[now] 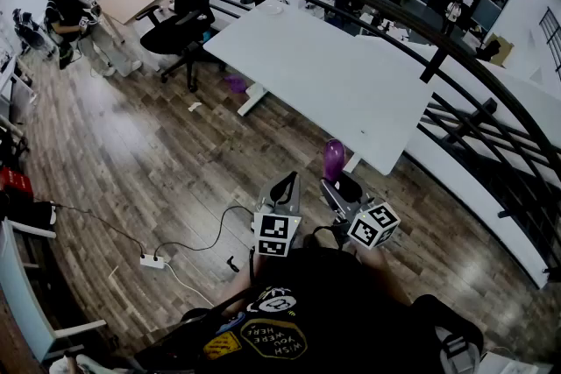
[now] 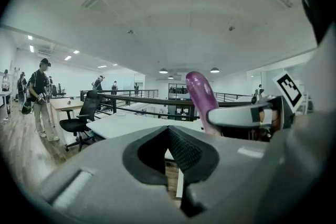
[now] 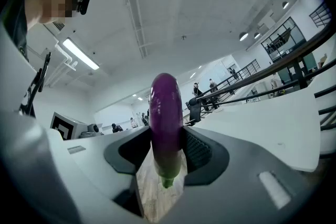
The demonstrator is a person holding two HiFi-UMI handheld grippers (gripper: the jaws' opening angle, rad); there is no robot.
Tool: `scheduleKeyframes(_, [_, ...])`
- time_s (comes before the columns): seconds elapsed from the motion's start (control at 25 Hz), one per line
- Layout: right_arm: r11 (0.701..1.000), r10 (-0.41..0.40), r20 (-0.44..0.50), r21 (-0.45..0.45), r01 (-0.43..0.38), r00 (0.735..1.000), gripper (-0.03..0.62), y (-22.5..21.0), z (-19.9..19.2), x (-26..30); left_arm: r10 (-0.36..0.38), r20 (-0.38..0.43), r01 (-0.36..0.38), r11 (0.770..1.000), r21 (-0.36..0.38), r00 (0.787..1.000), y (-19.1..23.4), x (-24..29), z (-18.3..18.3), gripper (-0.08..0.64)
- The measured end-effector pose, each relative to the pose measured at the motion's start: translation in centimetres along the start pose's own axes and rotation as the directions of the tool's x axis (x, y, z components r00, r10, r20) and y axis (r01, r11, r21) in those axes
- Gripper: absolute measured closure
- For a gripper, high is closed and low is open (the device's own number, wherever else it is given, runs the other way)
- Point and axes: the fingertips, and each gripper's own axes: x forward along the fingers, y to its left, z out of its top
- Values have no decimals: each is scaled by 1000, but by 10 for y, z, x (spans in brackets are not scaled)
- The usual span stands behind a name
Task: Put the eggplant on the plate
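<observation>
Eggplant (image 3: 166, 123) stands upright, stem down, clamped between the right gripper's (image 1: 337, 186) jaws, a firm hold that suits carrying it. Left gripper (image 2: 169, 150), at its 9 o'clock, is closed and empty. White table (image 1: 333, 74) lies at 12 o'clock; no plate shows clearly.

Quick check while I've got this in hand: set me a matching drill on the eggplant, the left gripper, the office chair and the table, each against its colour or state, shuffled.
Things:
1. eggplant
2. left gripper
3. office chair
4. table

Colour or state:
A. white top
B. purple, upright, clamped in the right gripper
C. black seat and back
D. jaws together, nothing between them

Pairs: 1-B, 2-D, 3-C, 4-A
</observation>
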Motion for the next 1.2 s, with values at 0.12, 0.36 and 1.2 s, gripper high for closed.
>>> scheduleKeyframes(0.12, [1000,-7,-3,-2,7,1000,402,-1,1,-2,-6,2,6,1000,2,1000,-3,2,2,555])
scheduleKeyframes(0.36, [1000,-12,-13,-3,12,1000,402,-5,-3,-8,-25,-1,25,1000,-2,1000,-13,6,0,555])
scheduleKeyframes(1.2, [995,91,-36,49,-90,995,402,-42,3,-10,24,-57,-24,1000,1,998,-41,37,-16,555])
